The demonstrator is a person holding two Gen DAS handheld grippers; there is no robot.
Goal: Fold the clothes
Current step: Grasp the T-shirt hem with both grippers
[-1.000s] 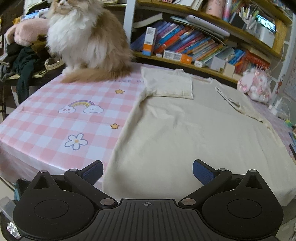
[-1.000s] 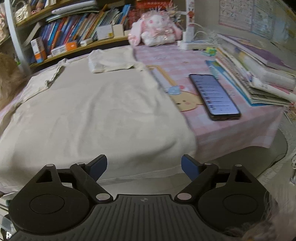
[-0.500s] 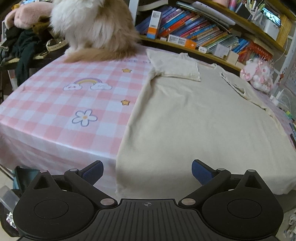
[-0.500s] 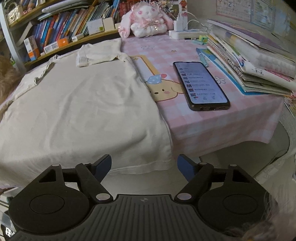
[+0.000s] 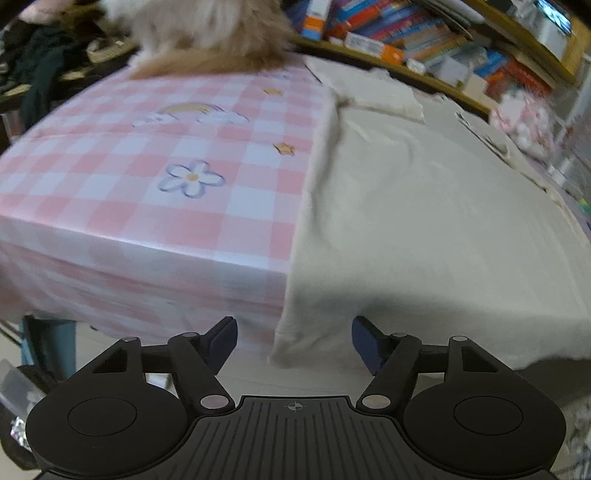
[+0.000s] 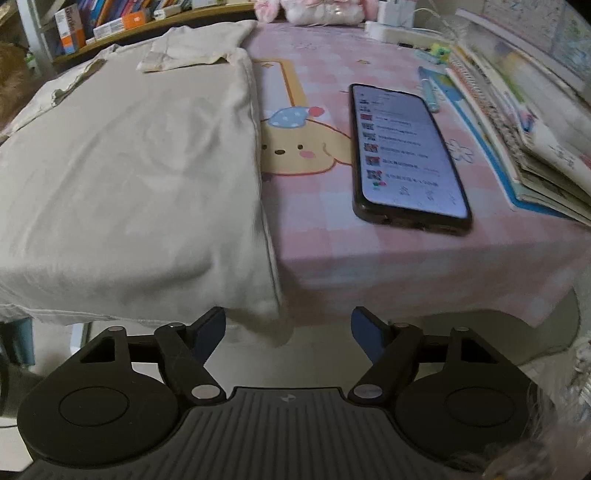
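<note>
A cream T-shirt [image 5: 424, 206] lies spread flat on the pink checked tablecloth [image 5: 155, 206], sleeves folded in at the far end, its hem hanging over the near table edge. My left gripper [image 5: 293, 341] is open, level with the hem's left corner, which hangs between its blue pads without touching them. In the right wrist view the same T-shirt [image 6: 122, 177] fills the left half. My right gripper [image 6: 288, 332] is open just below and in front of the hem's right corner [image 6: 266, 306], holding nothing.
A fluffy cat [image 5: 210, 40] sits at the table's far left corner. A lit phone [image 6: 406, 155] lies to the right of the shirt, with a stack of books [image 6: 524, 122] and a pen beyond it. Bookshelves [image 5: 424, 33] and a plush toy line the back.
Both grippers have dropped lower and come in toward the table's near edge, each now at a bottom corner of the shirt. The jaws of both have narrowed a little but stay open.
</note>
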